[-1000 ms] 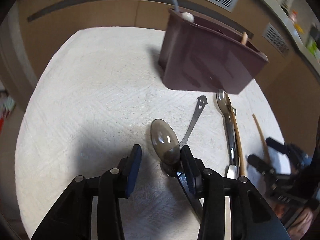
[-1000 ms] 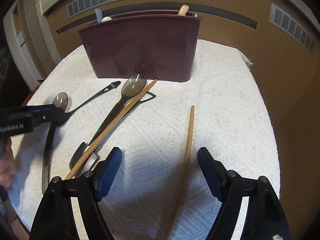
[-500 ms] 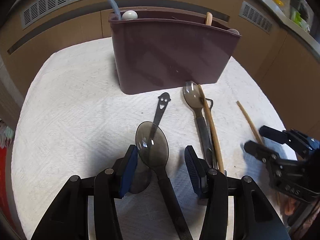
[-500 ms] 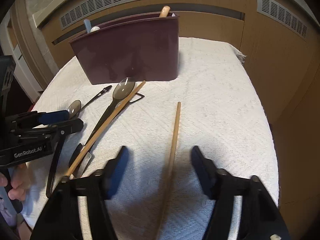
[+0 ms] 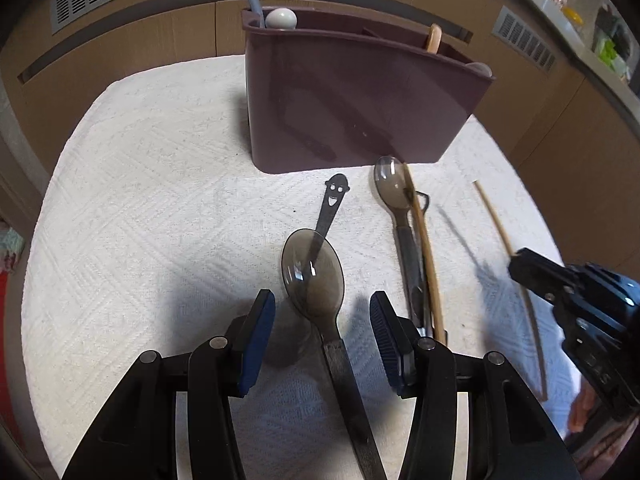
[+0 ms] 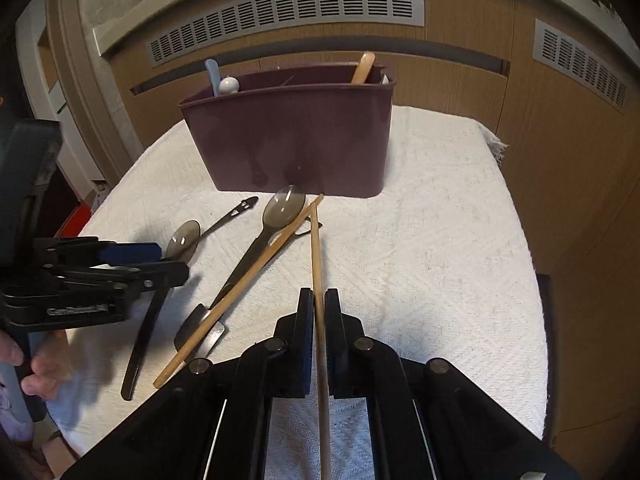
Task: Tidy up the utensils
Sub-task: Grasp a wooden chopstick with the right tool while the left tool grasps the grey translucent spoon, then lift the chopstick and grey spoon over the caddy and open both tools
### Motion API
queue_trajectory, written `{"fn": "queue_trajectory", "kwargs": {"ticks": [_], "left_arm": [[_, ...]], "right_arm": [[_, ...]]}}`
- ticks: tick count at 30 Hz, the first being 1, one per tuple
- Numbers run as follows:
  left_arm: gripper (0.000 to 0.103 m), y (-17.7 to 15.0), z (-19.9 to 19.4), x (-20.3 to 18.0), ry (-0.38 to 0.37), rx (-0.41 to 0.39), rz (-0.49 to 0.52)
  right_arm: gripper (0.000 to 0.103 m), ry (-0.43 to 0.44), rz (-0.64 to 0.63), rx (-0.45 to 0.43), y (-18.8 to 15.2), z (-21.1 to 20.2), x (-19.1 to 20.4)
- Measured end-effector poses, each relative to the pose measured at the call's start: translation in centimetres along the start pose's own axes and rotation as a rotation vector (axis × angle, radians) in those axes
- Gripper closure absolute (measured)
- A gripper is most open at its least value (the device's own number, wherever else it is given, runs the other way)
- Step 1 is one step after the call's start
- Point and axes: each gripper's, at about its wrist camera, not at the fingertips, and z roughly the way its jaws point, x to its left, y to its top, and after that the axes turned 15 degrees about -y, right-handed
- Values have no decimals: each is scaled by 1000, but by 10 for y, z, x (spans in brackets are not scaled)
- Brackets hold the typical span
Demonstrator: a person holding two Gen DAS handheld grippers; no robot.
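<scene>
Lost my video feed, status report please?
Right claw shut on chopstick. Left claw open, astride grey spoon, not gripping. Caddy ahead, path clear.

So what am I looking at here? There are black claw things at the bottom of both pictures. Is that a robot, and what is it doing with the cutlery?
No robot: a person holds a two-finger clamp in each hand, and each clamp carries a wide-angle camera looking along its fingers. One picture comes from each camera.

In the right-hand view, the right gripper is shut on a wooden chopstick, one end raised towards the holder. The left gripper is open, its blue pads on either side of a smoky translucent spoon without touching it.

On the white cloth also lie a dark spoon with a smiley-face handle, a second translucent spoon and a second chopstick lying across it. Behind stands a maroon utensil holder that already has a few utensils in it.
</scene>
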Motion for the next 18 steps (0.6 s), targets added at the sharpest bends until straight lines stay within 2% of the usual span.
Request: {"fn": "queue_trajectory", "kwargs": {"ticks": [2,4,5,11,15,18], "left_arm": [[54,3,8,-5,42,-6,29],[69,3,12,-9,94,-30,72],[69,3,12,-9,100,-36,80],[69,0,-6,-8,67,-82,81],[69,-5,-28,-8,29,-129,93],[69,-9,-45,-7,25,-166,91]], "right_arm": [[99,-7,-3,-10,0,-2,1],[99,-17,-2,-21,-1,-4,0],[99,-19,-2,-26,-1,-5,0],[99,-7,6,-49,0,-9,-4],[98,26,-11,-23,0,-5,-3],[89,27,-26,18,-3,5,-5]]}}
